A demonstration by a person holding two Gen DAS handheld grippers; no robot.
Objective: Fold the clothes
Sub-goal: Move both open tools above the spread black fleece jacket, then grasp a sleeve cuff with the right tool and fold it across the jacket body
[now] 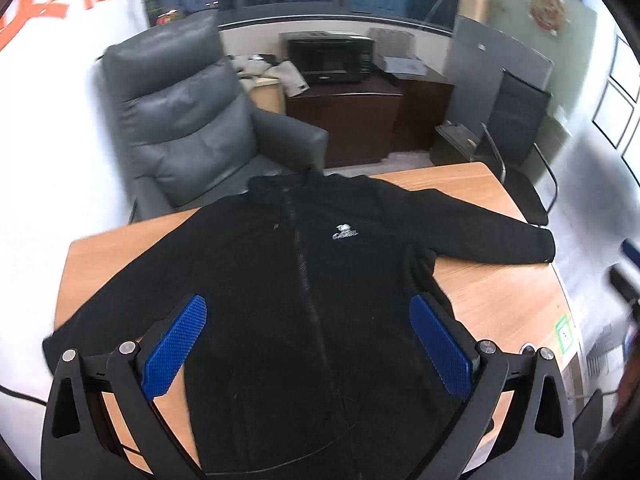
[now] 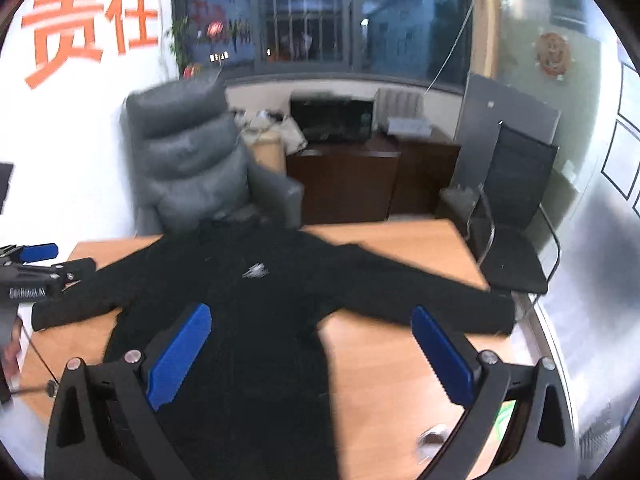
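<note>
At the lower left of the left wrist view, the near-side sleeve [image 1: 72, 332] of the black jacket [image 1: 304, 280] trails off toward the edge of the desk [image 1: 516, 300]. That cuff is where I judge my left hand-held gripper [image 1: 308, 312] should start the fold. Its blue pads [image 1: 176, 348] stand wide apart with nothing between them, hovering over the lower body of the jacket.

The jacket lies face up in the middle of both frames, zip closed, collar toward the grey armchair [image 1: 180, 120] at the top, white chest logo [image 1: 345, 232] showing. To fold well, I would pinch each cuff through its full thickness, lift just enough to clear the fleece, and lay the sleeve straight across the chest so no ridge forms.

Moving right, in the right wrist view my right hand-held gripper [image 2: 310, 320] is likewise spread and empty, straddling the hem side and bare desk. The far sleeve [image 2: 440, 300] stretches to the right of the frame, its cuff near the desk edge; I should take it before it slips off. This view is blurred, so I would steady first.
</note>
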